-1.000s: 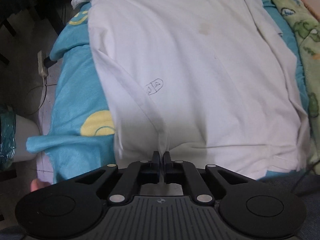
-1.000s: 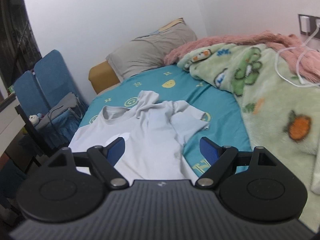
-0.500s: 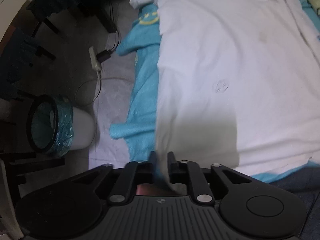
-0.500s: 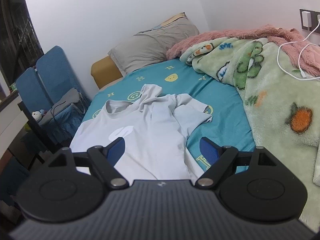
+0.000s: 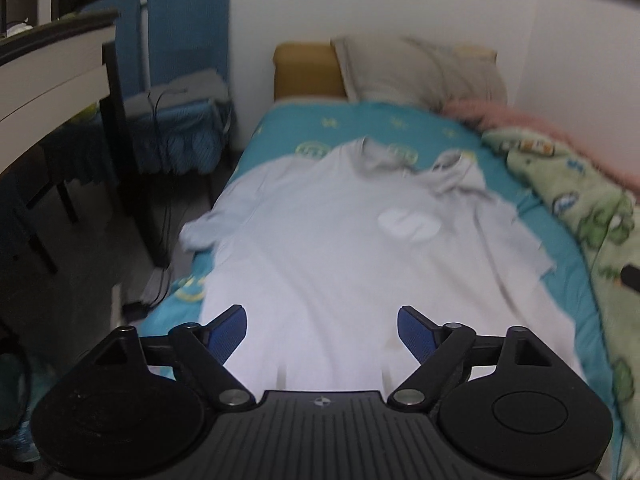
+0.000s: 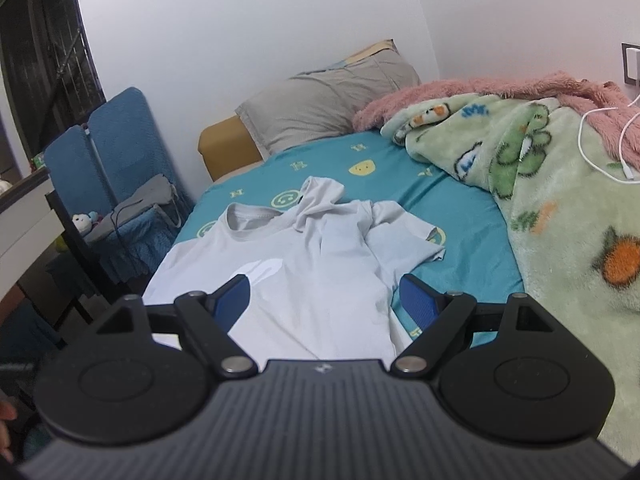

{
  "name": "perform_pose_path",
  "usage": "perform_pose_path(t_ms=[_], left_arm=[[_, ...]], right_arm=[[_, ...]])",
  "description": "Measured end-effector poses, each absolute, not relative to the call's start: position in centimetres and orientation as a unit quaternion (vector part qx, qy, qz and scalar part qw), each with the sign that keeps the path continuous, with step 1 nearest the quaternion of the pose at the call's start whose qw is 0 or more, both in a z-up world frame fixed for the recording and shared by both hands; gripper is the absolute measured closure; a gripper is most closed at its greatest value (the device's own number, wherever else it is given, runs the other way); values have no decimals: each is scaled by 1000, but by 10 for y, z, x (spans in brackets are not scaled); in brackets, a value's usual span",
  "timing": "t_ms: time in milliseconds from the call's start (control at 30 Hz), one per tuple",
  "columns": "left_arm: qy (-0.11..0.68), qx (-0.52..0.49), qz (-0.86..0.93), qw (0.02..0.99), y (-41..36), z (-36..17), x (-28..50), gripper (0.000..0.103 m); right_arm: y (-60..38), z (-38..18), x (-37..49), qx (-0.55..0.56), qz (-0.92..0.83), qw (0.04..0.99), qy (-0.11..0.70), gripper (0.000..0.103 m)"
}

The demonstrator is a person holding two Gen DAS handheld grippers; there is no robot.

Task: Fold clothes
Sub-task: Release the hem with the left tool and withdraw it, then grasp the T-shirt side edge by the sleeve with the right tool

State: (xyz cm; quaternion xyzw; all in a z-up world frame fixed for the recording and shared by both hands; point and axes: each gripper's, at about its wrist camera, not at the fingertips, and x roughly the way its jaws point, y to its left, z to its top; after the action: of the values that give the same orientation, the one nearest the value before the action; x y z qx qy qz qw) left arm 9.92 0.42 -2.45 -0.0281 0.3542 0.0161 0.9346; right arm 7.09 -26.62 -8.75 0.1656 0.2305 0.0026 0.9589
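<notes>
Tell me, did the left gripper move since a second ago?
Yes. The left gripper let go of the shirt, opened, and lifted up and back; the pillow now shows.

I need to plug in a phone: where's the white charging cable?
In the right wrist view, the white cable lies at far right, looped over the pink blanket and green blanket, running up toward the wall socket.
</notes>
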Motion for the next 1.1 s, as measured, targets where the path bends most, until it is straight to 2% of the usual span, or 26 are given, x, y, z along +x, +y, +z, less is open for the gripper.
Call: perform_pose_path(t_ms=[167, 300, 567, 667, 833, 1033, 1100], left_arm=[[343, -33, -14, 939, -14, -71, 110, 11], [336, 5, -9, 942, -7, -104, 103, 5], [339, -30, -5, 940, 9, -95, 88, 4], [339, -31, -2, 940, 11, -93, 83, 3], [339, -33, 2, 940, 13, -88, 76, 3], [358, -44, -4, 933, 13, -101, 86, 3], [365, -50, -9, 930, 13, -107, 93, 3]], right_arm=[[-263, -91, 76, 162, -7, 961, 225, 20], [-258, -95, 82, 158, -14, 962, 223, 20], [-249, -96, 87, 142, -4, 968, 205, 22], [-265, -98, 95, 196, 10, 961, 195, 18], [-311, -112, 147, 304, -1, 928, 218, 18], [-384, -190, 216, 501, -49, 824, 260, 16], [-394, -214, 236, 526, -61, 804, 269, 18]])
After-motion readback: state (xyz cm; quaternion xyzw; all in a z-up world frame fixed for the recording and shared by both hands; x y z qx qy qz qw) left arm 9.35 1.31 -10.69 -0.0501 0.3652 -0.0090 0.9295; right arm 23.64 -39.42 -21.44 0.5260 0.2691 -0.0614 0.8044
